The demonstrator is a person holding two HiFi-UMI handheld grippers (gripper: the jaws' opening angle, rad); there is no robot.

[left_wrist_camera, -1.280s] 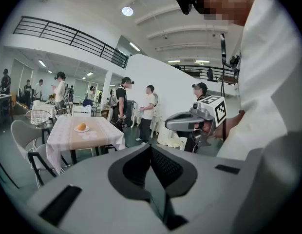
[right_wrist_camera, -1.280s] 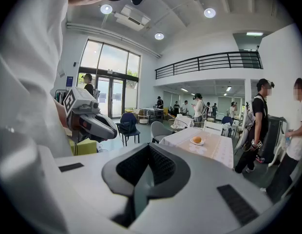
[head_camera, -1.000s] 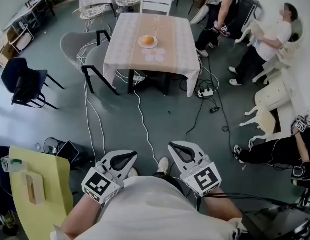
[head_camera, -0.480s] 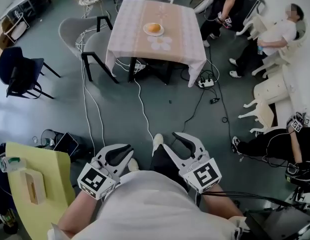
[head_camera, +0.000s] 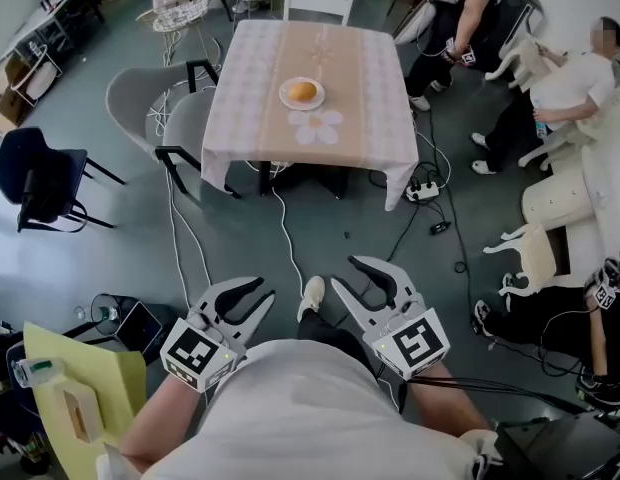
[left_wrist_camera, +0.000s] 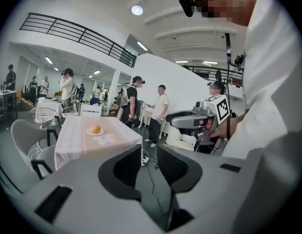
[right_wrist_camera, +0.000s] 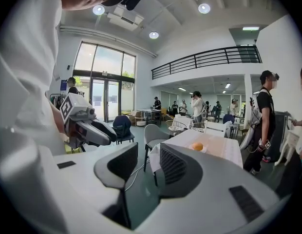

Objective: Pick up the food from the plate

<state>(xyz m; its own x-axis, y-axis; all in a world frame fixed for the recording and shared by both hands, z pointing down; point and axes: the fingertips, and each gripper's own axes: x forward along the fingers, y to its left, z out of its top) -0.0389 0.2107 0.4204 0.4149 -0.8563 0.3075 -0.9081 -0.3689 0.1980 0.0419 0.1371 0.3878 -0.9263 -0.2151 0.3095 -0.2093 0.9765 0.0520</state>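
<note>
A round orange piece of food [head_camera: 302, 92] lies on a white plate [head_camera: 285, 98] in the middle of a table [head_camera: 255, 63] with a pale checked cloth, far ahead of me. Both grippers hang close to my body, well short of the table. My left gripper [head_camera: 262, 293] has a narrow gap and its jaws are opening, with nothing between them. The right gripper [head_camera: 346, 273] stands wider, its jaws also opening and empty. The left gripper view shows the food [left_wrist_camera: 95, 129] beyond the jaws. In the right gripper view the food [right_wrist_camera: 198, 146] sits far off.
Grey chairs [head_camera: 140, 93] stand left of the table, a white chair [head_camera: 315, 3] behind it. Cables [head_camera: 285, 238] and a power strip [head_camera: 422, 190] lie on the floor between me and the table. People [head_camera: 565, 78] sit and stand at right. A yellow panel [head_camera: 85, 388] is lower left.
Both grippers were shut a second ago; the right one opened first, then the left parted slightly. The table has shifted a little in view as I step.
</note>
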